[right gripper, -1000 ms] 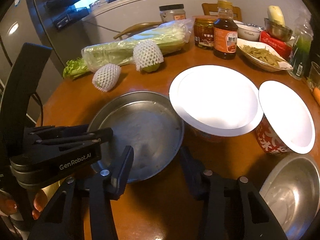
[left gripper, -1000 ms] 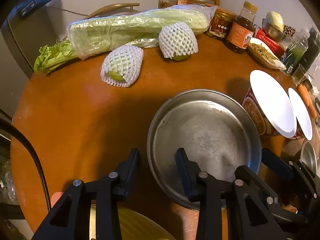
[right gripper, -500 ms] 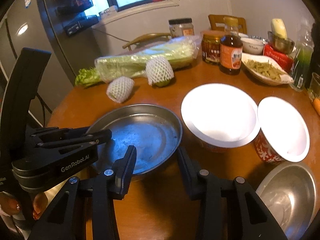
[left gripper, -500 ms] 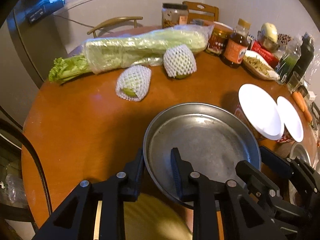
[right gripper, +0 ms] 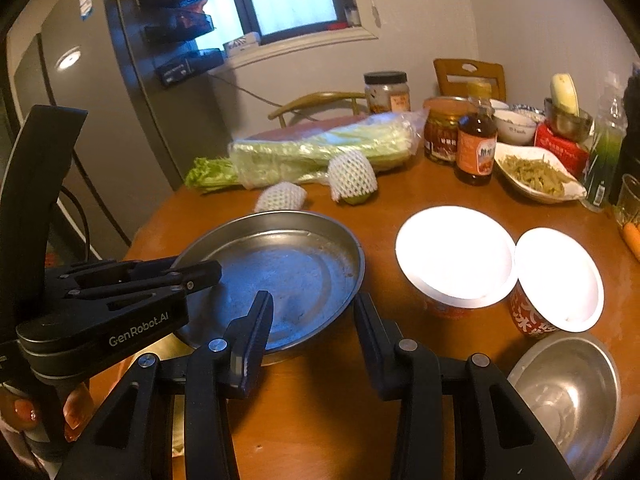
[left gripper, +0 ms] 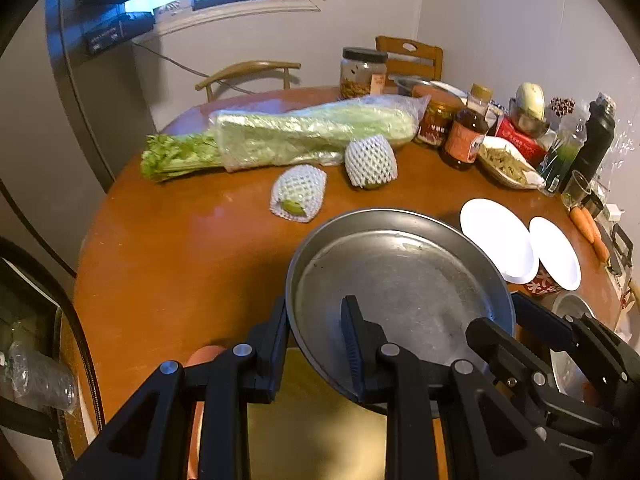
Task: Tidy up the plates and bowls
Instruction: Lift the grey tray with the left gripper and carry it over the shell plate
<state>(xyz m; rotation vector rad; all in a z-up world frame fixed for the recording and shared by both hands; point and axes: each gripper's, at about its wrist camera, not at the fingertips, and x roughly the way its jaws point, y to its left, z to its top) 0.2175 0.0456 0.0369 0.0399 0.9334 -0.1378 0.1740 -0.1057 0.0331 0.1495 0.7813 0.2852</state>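
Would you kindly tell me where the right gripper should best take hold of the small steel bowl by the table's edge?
Pinch the steel bowl at its near-left rim, one finger inside, one outside, approaching from above with the open right gripper. It sits upright and looks too wide to span; the red cup crowds its far rim. The left gripper holds the steel plate likewise.

On the round brown wooden desk (left gripper: pixel 168 264), plastic-wrapped green celery (left gripper: pixel 288 136) lies at eleven o'clock, a brown sauce bottle (left gripper: pixel 466 136) at one o'clock.
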